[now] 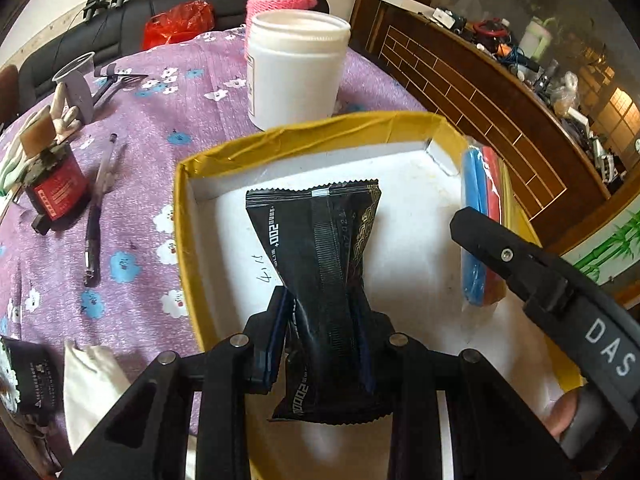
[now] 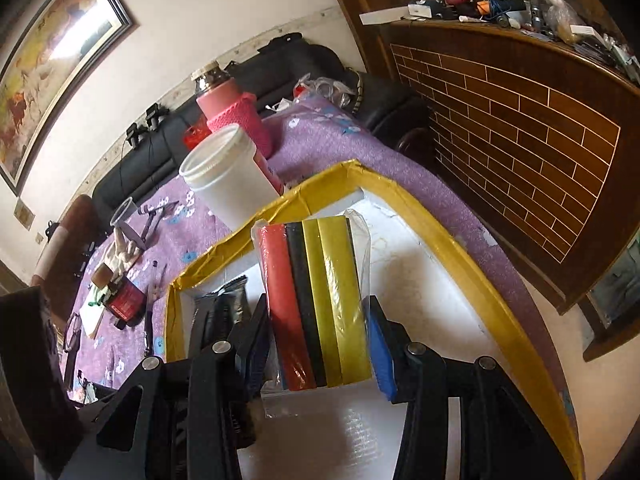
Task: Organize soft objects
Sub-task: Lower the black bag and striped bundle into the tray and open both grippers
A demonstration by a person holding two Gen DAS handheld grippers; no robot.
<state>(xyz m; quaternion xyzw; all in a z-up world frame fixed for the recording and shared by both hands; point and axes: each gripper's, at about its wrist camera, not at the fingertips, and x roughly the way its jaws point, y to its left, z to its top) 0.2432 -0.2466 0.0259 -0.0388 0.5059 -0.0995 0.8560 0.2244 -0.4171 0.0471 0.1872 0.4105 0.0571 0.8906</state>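
Left gripper (image 1: 324, 312) is pinching the black pouch (image 1: 320, 248) at its waist; it is crumpling, so soft, light, slick film, hanging over the box (image 1: 182, 216) floor. Right gripper (image 2: 316, 340) is clamping the bagged colour strips (image 2: 316, 300) mid-length, squashy, above the box's right side. Box otherwise looking bare. White jar (image 1: 294, 68) is standing just behind the box.
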